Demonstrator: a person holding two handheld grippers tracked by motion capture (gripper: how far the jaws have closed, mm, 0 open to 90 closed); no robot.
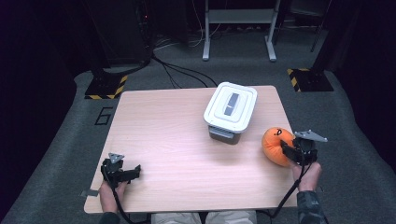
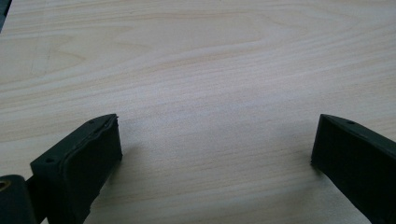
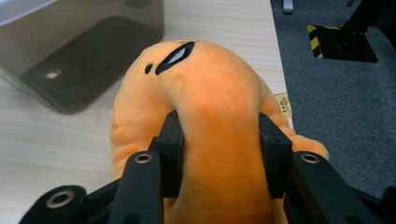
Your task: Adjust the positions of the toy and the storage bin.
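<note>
While right gripper [image 3: 219, 154] pinched orange plush toy [image 1: 276, 145] at table's right edge, left gripper [image 2: 215, 154] lay released near left. Advice: lift slowly, keep squeeze firm; lidded bin [image 1: 230, 111] needed opening.

I see a lidded storage box [image 1: 230, 112] on my bench [image 1: 163, 140], standing toward the bench's far right part. Its lid is white with a grey handle strip, and its walls are smoky and see-through. Beyond the bench's far corners, two yellow-and-black striped stand feet [image 1: 106, 87] rest on grey carpet [image 1: 60, 140].
</note>
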